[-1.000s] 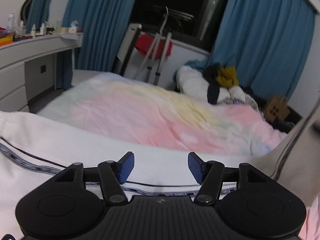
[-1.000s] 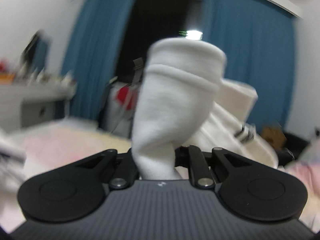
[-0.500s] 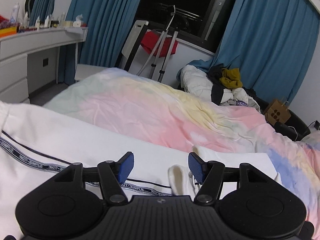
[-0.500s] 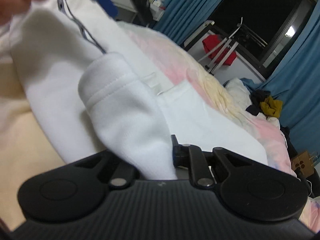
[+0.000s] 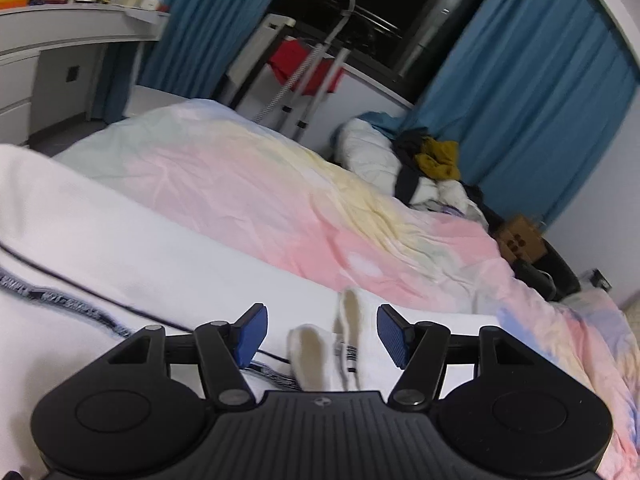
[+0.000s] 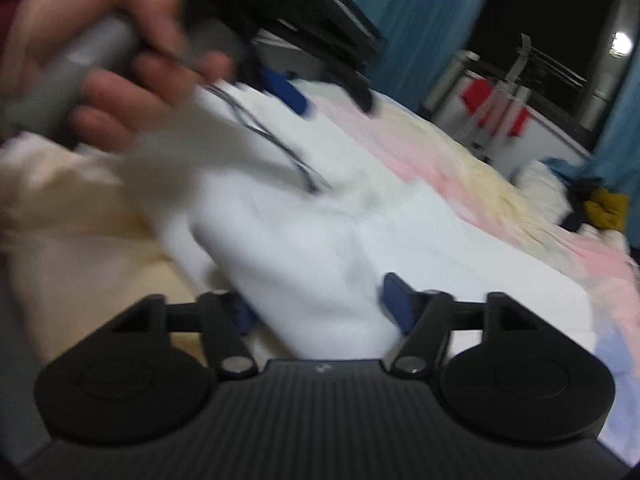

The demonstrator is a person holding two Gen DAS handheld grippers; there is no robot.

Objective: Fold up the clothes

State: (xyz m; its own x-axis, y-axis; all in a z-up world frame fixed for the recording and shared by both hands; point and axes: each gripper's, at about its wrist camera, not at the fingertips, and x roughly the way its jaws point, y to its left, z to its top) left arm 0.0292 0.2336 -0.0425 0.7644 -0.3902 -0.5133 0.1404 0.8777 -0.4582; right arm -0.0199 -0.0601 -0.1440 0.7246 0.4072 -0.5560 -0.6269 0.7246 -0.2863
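Note:
A white garment (image 5: 120, 248) with a dark printed trim stripe (image 5: 60, 300) lies spread over the bed. My left gripper (image 5: 320, 334) is open just above it, with upright white folds of the cloth (image 5: 348, 320) between its blue pads and not pinched. In the right wrist view my right gripper (image 6: 320, 308) is open, and a blurred bulge of the same white garment (image 6: 320, 240) lies between its fingers. A hand (image 6: 100, 60) holds the left gripper (image 6: 332, 100) above the garment's far-left part.
A pastel pink, yellow and blue bedspread (image 5: 280, 200) covers the bed. Beyond it are a pile of clothes (image 5: 424, 160), a drying rack with red cloth (image 5: 304, 64), a cardboard box (image 5: 520, 236), blue curtains (image 5: 520, 100), and a white dresser (image 5: 60, 40) at left.
My right gripper came down from the air to the bed and opened off the white sleeve, which now rests on the garment. The left gripper stayed open and edged over the folded cloth.

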